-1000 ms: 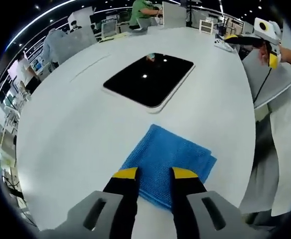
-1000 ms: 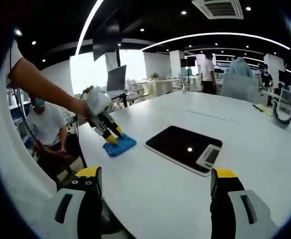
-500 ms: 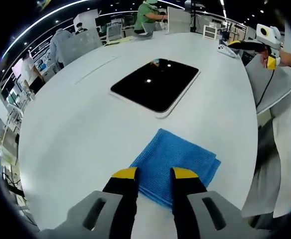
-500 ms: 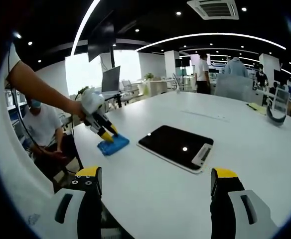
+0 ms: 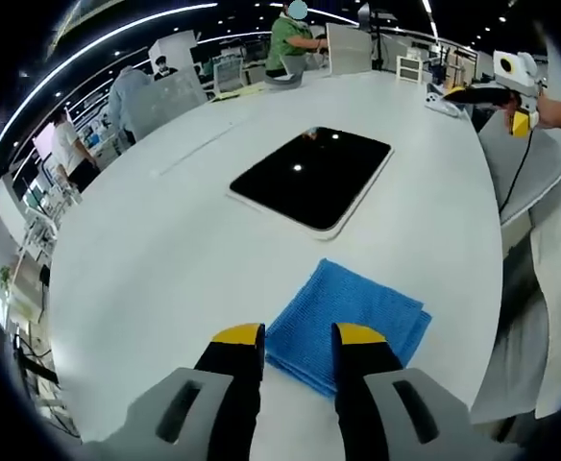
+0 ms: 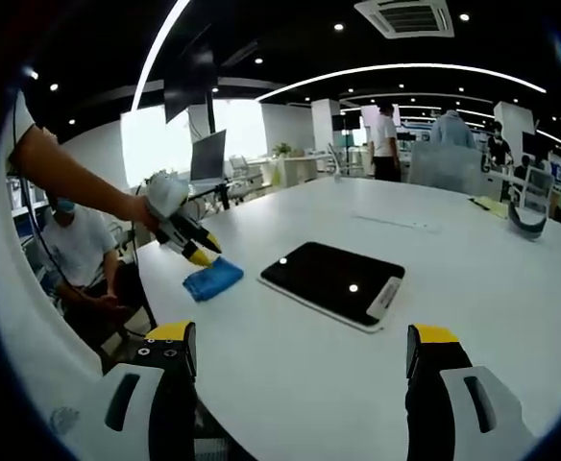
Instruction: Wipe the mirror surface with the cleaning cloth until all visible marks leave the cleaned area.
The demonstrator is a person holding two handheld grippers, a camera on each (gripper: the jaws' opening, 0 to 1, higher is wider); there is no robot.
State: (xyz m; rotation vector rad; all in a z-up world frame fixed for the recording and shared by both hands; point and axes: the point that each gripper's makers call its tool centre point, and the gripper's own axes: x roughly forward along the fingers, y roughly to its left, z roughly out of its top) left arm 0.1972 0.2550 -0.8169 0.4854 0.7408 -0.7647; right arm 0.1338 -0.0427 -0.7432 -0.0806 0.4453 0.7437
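The cloth (image 5: 350, 325) is my reference point. It lies folded flat on the white table (image 5: 146, 259), close to the table's near edge, and in the right gripper view I see it as a small blue pad (image 6: 212, 279) with nothing pressing on it. The mirror (image 5: 311, 178) sits beyond the cloth toward the table's middle, apart from it with bare table between; its dark glass shows bright ceiling-light spots, and I can't make out actual marks on it from here.

My left gripper (image 5: 298, 333) hovers just short of the cloth's near edge, tips above it and not touching as far as I can tell. Its jaws stand a little way apart, holding nothing. From the right gripper view it (image 6: 196, 254) hangs above and just behind the cloth. My right gripper (image 6: 300, 351) is well away from the cloth, on the mirror's other side, jaws spread wide and empty.

What I worry about:
- The cloth is so close to the table edge that a clumsy downward poke could push it off, out of the workspace.
- With the jaws this narrow, I judge I might pinch only the top fold, so the cloth would unfold and drag.
- The mirror looks loose on the table; wiping without my right gripper steadying it could slide it.
- The light reflections may pass for marks, so I could misjudge when the glass is clean.
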